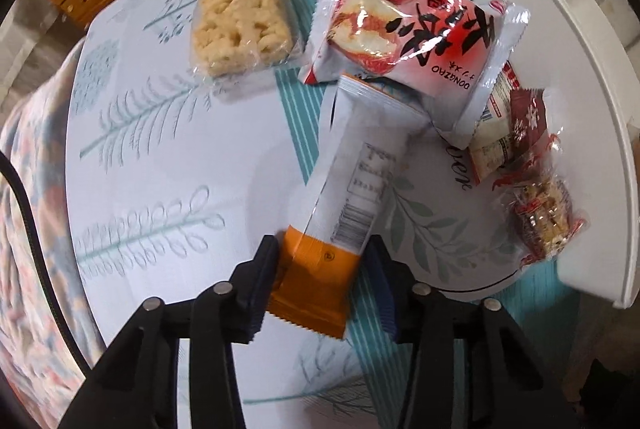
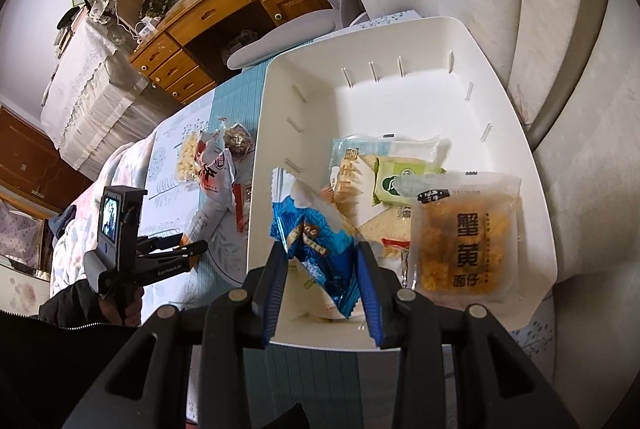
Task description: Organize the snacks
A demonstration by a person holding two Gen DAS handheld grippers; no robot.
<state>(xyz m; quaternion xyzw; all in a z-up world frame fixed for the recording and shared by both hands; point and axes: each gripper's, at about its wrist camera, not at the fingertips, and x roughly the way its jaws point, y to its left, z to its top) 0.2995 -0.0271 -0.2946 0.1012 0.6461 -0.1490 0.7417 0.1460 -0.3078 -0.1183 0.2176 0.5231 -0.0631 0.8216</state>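
Both jaws clamp packets: left (image 1: 322,261) orange-ended white (image 1: 344,189), right (image 2: 322,261) crinkled blue (image 2: 316,229).

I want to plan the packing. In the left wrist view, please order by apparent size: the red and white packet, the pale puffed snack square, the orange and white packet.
1. Red and white packet
2. Orange and white packet, though nearer the camera
3. Pale puffed snack square

Loose snack packets (image 1: 404,29) lie on the table (image 1: 168,181) beside the bin (image 2: 500,117).
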